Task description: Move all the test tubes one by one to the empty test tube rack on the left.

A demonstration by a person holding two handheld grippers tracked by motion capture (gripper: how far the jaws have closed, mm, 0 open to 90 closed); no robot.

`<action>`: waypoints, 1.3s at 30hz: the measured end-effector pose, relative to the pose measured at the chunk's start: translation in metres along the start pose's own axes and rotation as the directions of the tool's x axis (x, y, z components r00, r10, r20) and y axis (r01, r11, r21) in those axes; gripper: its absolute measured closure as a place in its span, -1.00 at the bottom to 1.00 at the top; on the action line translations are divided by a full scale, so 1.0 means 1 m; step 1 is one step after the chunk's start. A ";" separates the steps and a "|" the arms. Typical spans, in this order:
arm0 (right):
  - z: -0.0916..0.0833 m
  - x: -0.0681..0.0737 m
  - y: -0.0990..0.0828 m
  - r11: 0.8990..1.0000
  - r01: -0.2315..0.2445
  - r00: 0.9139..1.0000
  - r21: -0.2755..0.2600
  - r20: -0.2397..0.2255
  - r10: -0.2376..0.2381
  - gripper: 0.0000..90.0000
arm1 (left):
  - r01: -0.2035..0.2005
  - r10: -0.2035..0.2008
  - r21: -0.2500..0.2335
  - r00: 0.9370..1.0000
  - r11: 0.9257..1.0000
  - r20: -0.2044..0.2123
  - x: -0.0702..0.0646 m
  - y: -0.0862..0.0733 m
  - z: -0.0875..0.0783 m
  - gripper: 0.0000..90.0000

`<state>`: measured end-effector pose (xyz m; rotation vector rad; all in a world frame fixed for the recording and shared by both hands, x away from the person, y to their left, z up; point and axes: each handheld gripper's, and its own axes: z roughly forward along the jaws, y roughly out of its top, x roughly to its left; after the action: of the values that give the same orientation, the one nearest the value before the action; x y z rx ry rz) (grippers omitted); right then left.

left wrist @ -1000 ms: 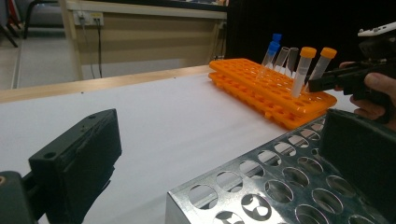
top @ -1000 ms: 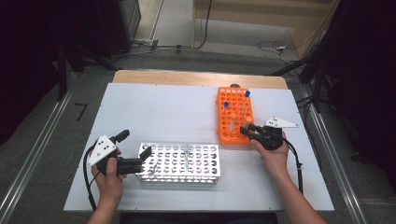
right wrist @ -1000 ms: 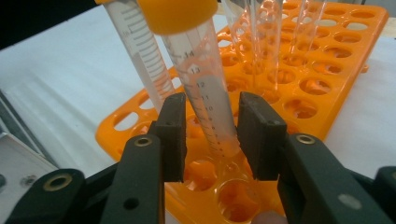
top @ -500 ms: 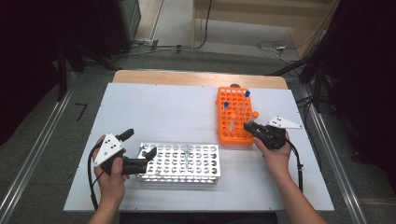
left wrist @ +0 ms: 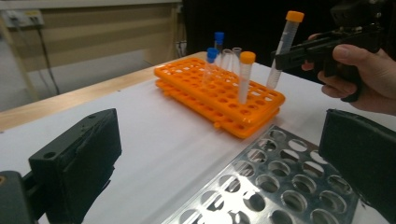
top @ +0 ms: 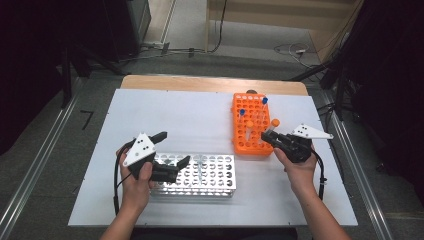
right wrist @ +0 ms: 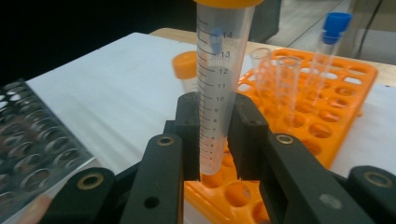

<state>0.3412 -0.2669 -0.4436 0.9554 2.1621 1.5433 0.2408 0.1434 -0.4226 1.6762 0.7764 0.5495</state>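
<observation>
**Orange-capped tube being lifted from orange rack**

Right claw (right wrist: 214,140) is clamping the orange-capped tube (right wrist: 219,79) mid-body, keeping it upright just above the orange rack (top: 242,137), so it is clearing the holes. Left claw (left wrist: 224,158) is standing wide apart over the metal rack (top: 215,177) on the worktop (top: 175,115), probably steadying it for receiving.

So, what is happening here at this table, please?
A person works with a claw in each hand. The right claw is shut on an orange-capped tube, held upright above the near end of the orange rack, where other capped tubes stand. The left claw is open and holds nothing, over the left end of the metal rack. That rack has one clear tube in it.
</observation>
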 end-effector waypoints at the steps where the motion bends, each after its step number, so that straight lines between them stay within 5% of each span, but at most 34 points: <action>1: 0.000 0.002 0.000 1.000 0.005 1.000 0.001 -0.011 -0.005 0.62 | 0.001 -0.001 0.003 1.000 1.000 0.012 -0.001 0.001 0.004 -1.00; 10: 0.002 0.022 0.006 0.999 0.035 0.996 0.029 -0.080 -0.032 0.62 | 0.000 -0.004 0.043 0.997 0.999 0.081 -0.015 0.016 0.037 -0.96; 22: 0.009 0.053 0.013 0.995 0.083 0.983 0.058 -0.167 -0.072 0.62 | 0.024 -0.042 0.101 0.984 0.995 0.175 -0.031 0.031 0.072 -0.85; 29: 0.016 0.070 0.015 0.990 0.115 0.974 0.076 -0.205 -0.097 0.62 | 0.012 -0.033 0.112 0.980 0.994 0.194 -0.041 0.039 0.084 -0.45; 39: 0.020 0.089 0.018 0.984 0.157 0.960 0.080 -0.246 -0.133 0.62 | -0.018 -0.008 0.094 0.962 0.995 0.274 -0.055 0.048 0.089 0.16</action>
<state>0.2942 -0.1892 -0.4237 0.6477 2.4347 1.5620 0.2766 0.0376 -0.3946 1.7970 0.6037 0.2773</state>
